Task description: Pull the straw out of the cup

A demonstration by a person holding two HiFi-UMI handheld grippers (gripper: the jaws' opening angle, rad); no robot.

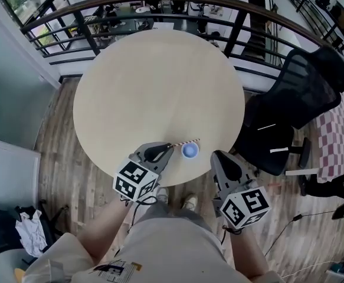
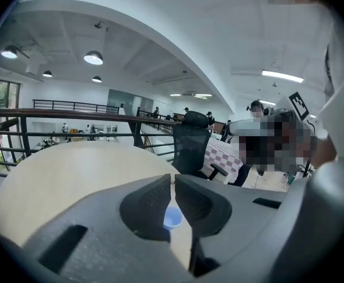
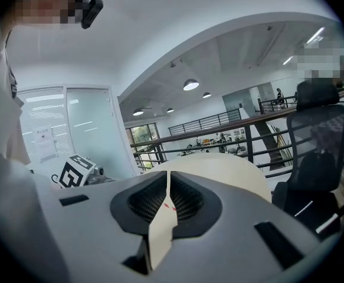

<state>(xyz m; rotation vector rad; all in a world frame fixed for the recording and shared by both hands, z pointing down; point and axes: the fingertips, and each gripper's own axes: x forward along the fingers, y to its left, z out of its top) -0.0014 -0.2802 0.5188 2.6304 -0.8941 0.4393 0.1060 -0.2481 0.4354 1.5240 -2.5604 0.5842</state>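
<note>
A small blue cup [image 1: 190, 151] stands near the front edge of the round table [image 1: 154, 81]. A red-and-white striped straw [image 1: 186, 142] lies almost level just over the cup's far rim, outside the cup. My left gripper [image 1: 169, 147] is shut on the straw's left end. In the left gripper view the gripper [image 2: 172, 180] has its jaws closed, with the cup [image 2: 172, 217] showing below them. My right gripper [image 1: 216, 156] hovers just right of the cup, shut and holding nothing. Through the slit of the right gripper [image 3: 168, 177] a bit of the straw [image 3: 168, 206] shows.
A black office chair [image 1: 290, 117] stands right of the table, close to my right gripper. A dark railing [image 1: 160, 7] curves behind the table. The person's legs and shoes [image 1: 189, 202] are below the front edge. The floor is wooden planks.
</note>
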